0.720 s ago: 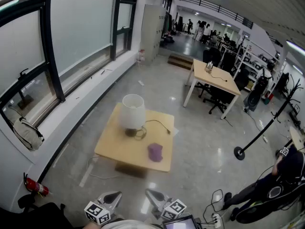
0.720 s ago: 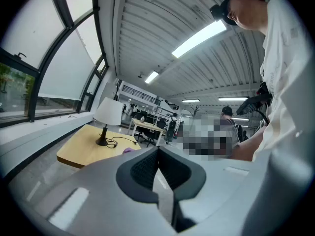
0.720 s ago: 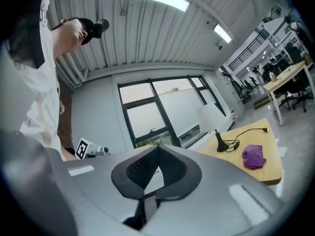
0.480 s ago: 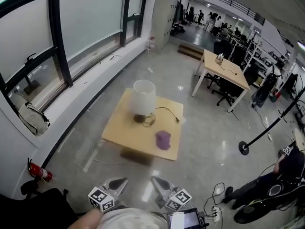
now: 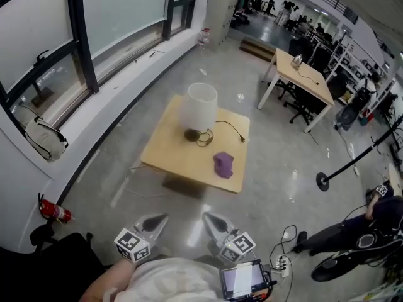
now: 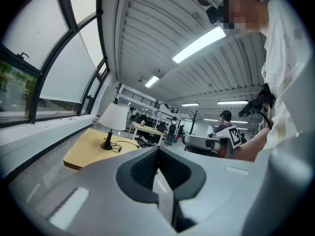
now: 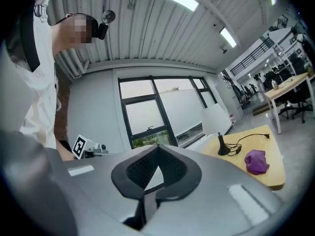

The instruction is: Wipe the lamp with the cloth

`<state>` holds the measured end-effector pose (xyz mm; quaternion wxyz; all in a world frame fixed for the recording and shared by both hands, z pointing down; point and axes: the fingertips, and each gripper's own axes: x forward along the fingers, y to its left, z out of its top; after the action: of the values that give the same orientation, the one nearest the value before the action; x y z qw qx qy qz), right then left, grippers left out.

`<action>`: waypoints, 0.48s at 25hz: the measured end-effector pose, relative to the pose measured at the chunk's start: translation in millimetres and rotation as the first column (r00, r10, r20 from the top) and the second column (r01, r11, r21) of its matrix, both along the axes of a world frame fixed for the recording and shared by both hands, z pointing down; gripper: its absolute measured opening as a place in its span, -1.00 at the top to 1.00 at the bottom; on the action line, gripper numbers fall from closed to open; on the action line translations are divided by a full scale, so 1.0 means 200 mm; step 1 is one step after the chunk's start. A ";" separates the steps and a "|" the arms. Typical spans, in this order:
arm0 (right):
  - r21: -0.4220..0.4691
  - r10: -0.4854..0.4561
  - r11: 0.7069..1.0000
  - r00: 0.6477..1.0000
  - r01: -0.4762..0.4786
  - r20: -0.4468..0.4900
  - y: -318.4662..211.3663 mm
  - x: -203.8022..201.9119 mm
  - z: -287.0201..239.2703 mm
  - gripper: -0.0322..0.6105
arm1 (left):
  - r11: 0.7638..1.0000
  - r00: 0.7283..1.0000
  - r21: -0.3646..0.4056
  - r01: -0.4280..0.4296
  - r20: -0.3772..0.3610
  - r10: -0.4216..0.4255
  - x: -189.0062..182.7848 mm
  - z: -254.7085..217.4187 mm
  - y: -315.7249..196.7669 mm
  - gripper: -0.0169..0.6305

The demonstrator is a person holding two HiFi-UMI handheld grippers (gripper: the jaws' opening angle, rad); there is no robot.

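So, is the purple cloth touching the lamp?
Apart. The head view shows bare table between the cloth and the lamp; the right gripper view shows the same gap.

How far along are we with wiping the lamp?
Nothing done yet: the purple cloth lies on the table beside the lamp. Nothing in hand: left gripper and right gripper are shut, empty, short of the table. Left: pick up cloth, wipe lamp.

I read a white-shaded table lamp (image 5: pixel 200 106) with a dark base on a pale yellow wooden table (image 5: pixel 171 155); the crumpled purple cloth (image 5: pixel 223 165) lies toward its right edge; left gripper (image 5: pixel 156 221) and right gripper (image 5: pixel 213 221) are grey, black-padded, with black-and-white square markers; grey polished floor (image 5: pixel 271 181); red fire extinguisher (image 5: pixel 53 212).
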<state>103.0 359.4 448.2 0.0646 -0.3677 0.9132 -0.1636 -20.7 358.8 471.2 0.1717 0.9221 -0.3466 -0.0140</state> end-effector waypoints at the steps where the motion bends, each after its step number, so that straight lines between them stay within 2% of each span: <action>1: -0.002 -0.001 1.000 1.000 0.001 -0.002 -0.01 -0.02 0.00 0.86 | 1.000 1.000 0.002 0.004 0.002 -0.004 -0.02 0.00 0.00 0.95; 12: -0.002 -0.054 0.999 0.996 0.054 -0.067 -0.04 -0.22 0.02 0.86 | 0.999 0.998 0.006 0.054 0.009 -0.054 -0.20 0.00 -0.06 0.95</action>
<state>59.8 351.4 451.9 0.0295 -0.3480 0.9245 -0.1529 -60.4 346.7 470.2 0.1672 0.9128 -0.3722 -0.0151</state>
